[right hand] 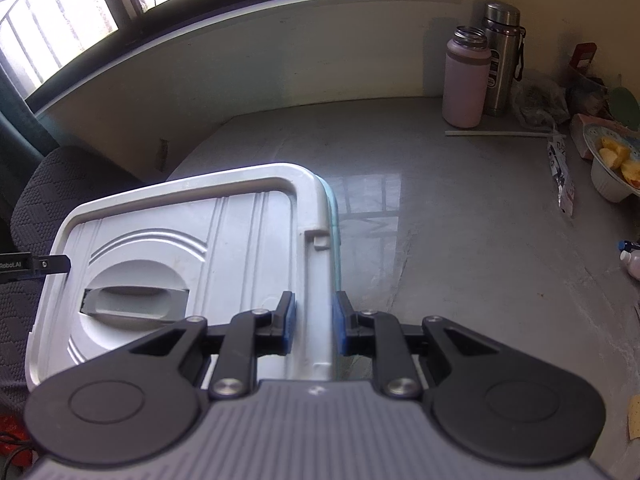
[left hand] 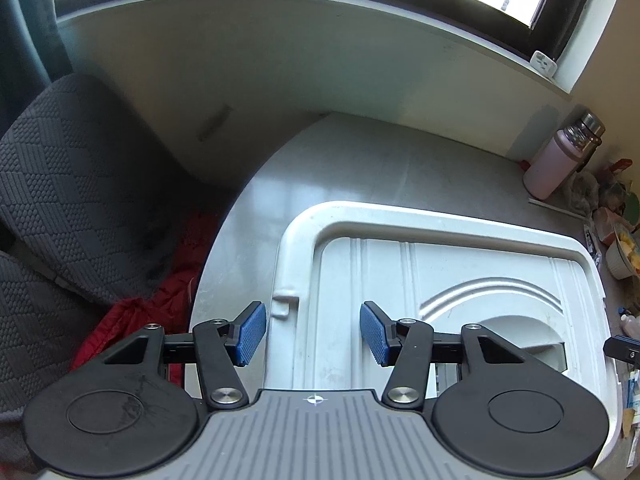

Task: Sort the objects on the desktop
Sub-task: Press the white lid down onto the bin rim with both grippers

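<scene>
**Observer:** Grey bench [right hand: 460, 208] under the window, that much I could follow. What were you working on?

**Operator:** I had a white storage box with its lid [right hand: 192, 232] on, sitting at the near left end of the bench. My right tongs [right hand: 314, 324] were pinched on the lid's right rim, one pad inside the raised border and one outside it. My left tongs [left hand: 313, 334] were spread and held nothing; they hung over the lid's left edge, with the rim and its little latch tab between the pads but not touching them.

**Observer:** So how far along was the sorting?

**Operator:** Barely begun, as I judged it. The lid was shut, its recessed handle [right hand: 136, 300] untouched, and I could see nothing of what was inside. The loose things all lay along the right side, well apart from the box: a pink bottle [right hand: 468, 80] with a steel flask [right hand: 502, 56] just behind it, a white straw [right hand: 500, 133] lying flat, a bowl of fruit [right hand: 612, 160], a printed wrapper [right hand: 562, 176] and a small bottle [right hand: 632, 260] at the edge of the frame.

**Observer:** And what was left?

**Operator:** Nearly everything, I reckoned. The lid had to come off first, probably with both tongs on opposite rims, and then each item needed carrying across.
</scene>
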A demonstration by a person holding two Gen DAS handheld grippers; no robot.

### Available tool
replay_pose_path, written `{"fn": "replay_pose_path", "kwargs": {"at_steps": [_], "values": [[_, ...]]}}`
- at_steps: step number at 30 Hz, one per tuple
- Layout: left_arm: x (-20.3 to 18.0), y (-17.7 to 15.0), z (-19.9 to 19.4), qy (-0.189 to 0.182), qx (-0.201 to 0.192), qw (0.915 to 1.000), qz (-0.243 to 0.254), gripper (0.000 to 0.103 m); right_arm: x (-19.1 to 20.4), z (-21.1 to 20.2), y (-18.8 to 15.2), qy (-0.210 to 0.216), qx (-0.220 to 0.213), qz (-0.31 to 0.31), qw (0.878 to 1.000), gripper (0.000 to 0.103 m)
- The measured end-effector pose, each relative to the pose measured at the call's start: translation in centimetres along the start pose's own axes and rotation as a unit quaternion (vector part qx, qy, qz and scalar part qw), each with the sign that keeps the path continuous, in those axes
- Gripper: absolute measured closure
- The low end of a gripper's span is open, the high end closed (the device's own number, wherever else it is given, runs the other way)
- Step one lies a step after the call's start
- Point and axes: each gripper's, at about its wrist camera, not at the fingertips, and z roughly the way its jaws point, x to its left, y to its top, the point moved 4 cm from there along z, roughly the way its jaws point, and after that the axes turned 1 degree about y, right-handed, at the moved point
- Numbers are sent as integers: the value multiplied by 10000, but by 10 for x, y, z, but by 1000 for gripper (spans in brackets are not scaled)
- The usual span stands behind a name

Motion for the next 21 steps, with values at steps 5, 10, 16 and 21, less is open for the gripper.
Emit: {"fn": "replay_pose_path", "kwargs": {"at_steps": [5, 10, 16, 21], "values": [[-9, 7, 3, 84, -28, 9999, 107, 50, -1, 2, -2, -80, 25, 48, 10000, 83], [-11, 15, 12, 139, 32, 9998, 128, 50, -1, 6, -1, -107, 37, 88, 9999, 83], [-8, 20, 16, 120, 23, 9999, 57, 50, 4, 8, 1, -190, 42, -35, 9998, 82], [-9, 20, 16, 139, 43, 9999, 83, 50, 11, 9, 0, -293, 43, -210, 9993, 81]]}}
